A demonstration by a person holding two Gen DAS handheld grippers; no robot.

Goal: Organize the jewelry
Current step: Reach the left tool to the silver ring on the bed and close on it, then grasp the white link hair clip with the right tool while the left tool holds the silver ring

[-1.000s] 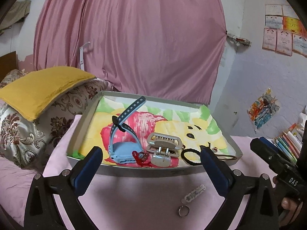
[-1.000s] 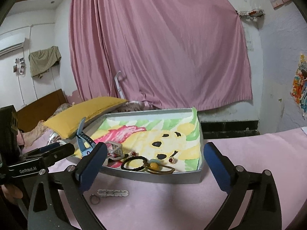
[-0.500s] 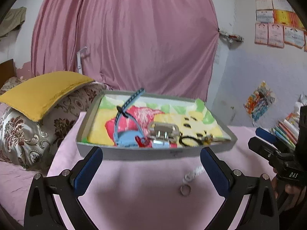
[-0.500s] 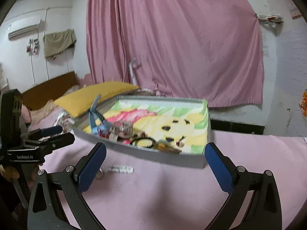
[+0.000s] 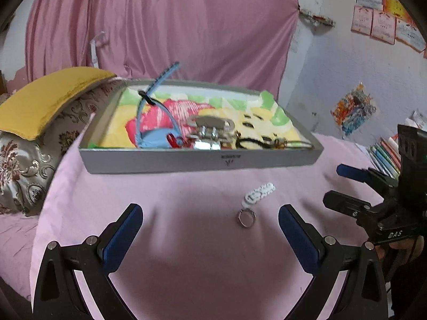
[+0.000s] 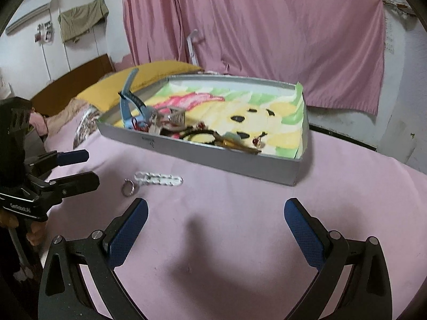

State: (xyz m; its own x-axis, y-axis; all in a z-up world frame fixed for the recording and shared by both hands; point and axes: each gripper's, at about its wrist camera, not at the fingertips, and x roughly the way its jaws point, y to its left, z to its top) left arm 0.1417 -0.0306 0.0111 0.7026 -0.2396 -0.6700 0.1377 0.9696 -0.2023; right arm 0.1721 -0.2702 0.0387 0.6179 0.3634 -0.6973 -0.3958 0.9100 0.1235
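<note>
Jewelry lies heaped in a grey tray (image 5: 200, 161) lined with a cartoon-bear print, set on a pink cloth (image 5: 186, 240): a blue strap (image 5: 157, 85) rising above the rim, a silver clip (image 5: 210, 130), a black band (image 6: 198, 134). Outside the tray, just in front of its near wall, a white chain (image 5: 258, 193) with a metal ring (image 5: 246, 217) rests on the cloth. Left gripper (image 5: 209, 229) and right gripper (image 6: 216, 222) both hover over the cloth, jaws wide and holding nothing, the chain between them.
</note>
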